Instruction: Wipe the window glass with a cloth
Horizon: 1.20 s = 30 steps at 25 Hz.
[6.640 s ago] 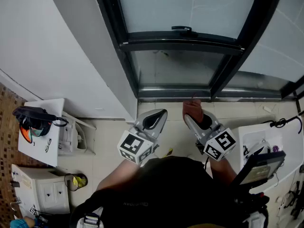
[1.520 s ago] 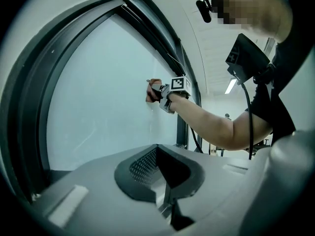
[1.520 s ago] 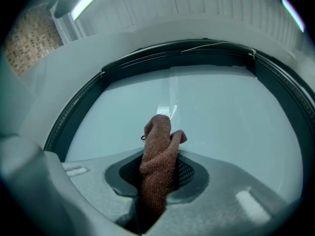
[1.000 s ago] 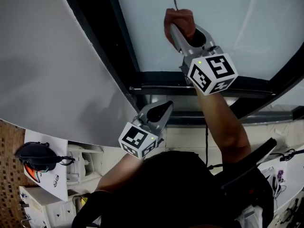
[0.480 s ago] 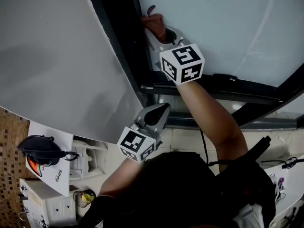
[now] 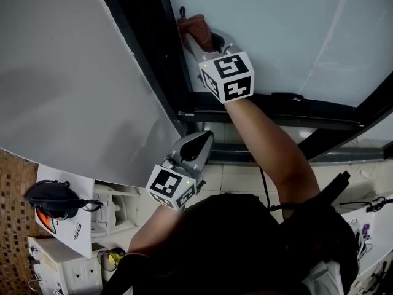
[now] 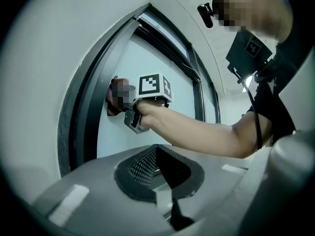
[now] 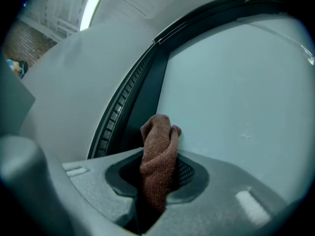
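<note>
The right gripper [image 6: 191,34] is raised to the upper pane of the window glass [image 6: 295,29]. Its 2 jaws are closed on a reddish-brown cloth [image 6: 195,23]. In the right gripper view, the cloth [image 8: 158,154] stands bunched upright between the jaws of the right gripper [image 8: 156,183] and projects beyond the jaw tips. The bunched end lies against the window glass [image 8: 236,107] at the left edge of the pane, just beside the dark window frame [image 8: 140,102].

In the head view, the window frame [image 6: 144,48] runs diagonally between the glass and the white wall [image 6: 67,72]. The marker cube [image 6: 226,75] of the right gripper sits below the cloth, with the person's right forearm [image 6: 270,140] extended up behind it.

The left gripper [image 6: 204,138] is held low, near the person's torso and well apart from the cloth. In the left gripper view, the jaws of the left gripper [image 7: 165,181] are together with nothing between them. This view also shows the cloth [image 7: 115,96] against the window glass [image 7: 147,63], beside the window frame [image 7: 78,127].
</note>
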Each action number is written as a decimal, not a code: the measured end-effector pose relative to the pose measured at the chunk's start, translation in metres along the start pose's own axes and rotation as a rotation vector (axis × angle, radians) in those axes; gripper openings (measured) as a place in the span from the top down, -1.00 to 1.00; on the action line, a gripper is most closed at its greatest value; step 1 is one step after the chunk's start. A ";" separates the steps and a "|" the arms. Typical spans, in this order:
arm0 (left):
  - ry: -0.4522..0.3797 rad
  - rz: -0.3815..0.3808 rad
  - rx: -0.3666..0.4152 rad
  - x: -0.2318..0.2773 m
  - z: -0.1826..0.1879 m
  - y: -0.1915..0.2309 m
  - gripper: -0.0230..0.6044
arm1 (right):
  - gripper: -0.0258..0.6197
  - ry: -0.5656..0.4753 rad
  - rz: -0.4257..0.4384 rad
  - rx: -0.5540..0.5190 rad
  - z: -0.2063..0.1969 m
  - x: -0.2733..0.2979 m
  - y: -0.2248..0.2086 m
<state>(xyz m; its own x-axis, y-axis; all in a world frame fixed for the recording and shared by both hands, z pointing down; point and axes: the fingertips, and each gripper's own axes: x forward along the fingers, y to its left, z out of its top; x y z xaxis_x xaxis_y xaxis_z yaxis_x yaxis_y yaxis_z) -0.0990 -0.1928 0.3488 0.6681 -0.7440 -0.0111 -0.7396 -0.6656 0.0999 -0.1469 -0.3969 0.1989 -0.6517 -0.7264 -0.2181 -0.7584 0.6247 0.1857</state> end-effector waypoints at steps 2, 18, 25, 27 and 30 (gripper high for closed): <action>0.002 -0.008 -0.001 0.003 -0.001 -0.002 0.87 | 0.66 0.002 -0.013 -0.016 -0.002 -0.006 -0.006; 0.029 -0.093 -0.019 0.031 -0.011 -0.027 0.87 | 0.66 -0.012 -0.152 -0.081 -0.001 -0.076 -0.080; 0.035 -0.155 -0.024 0.054 -0.018 -0.046 0.87 | 0.66 -0.020 -0.258 -0.098 0.001 -0.126 -0.134; 0.043 -0.172 -0.023 0.069 -0.020 -0.059 0.87 | 0.66 -0.021 -0.296 -0.101 0.001 -0.148 -0.161; 0.051 -0.193 -0.024 0.075 -0.021 -0.067 0.87 | 0.66 -0.017 -0.347 -0.117 0.001 -0.169 -0.183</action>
<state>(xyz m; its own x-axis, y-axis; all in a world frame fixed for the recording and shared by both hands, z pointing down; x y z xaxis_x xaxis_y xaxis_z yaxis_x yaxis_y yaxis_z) 0.0022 -0.2025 0.3617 0.8012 -0.5982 0.0177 -0.5954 -0.7938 0.1242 0.1020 -0.3880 0.2004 -0.3565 -0.8838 -0.3030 -0.9299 0.3043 0.2065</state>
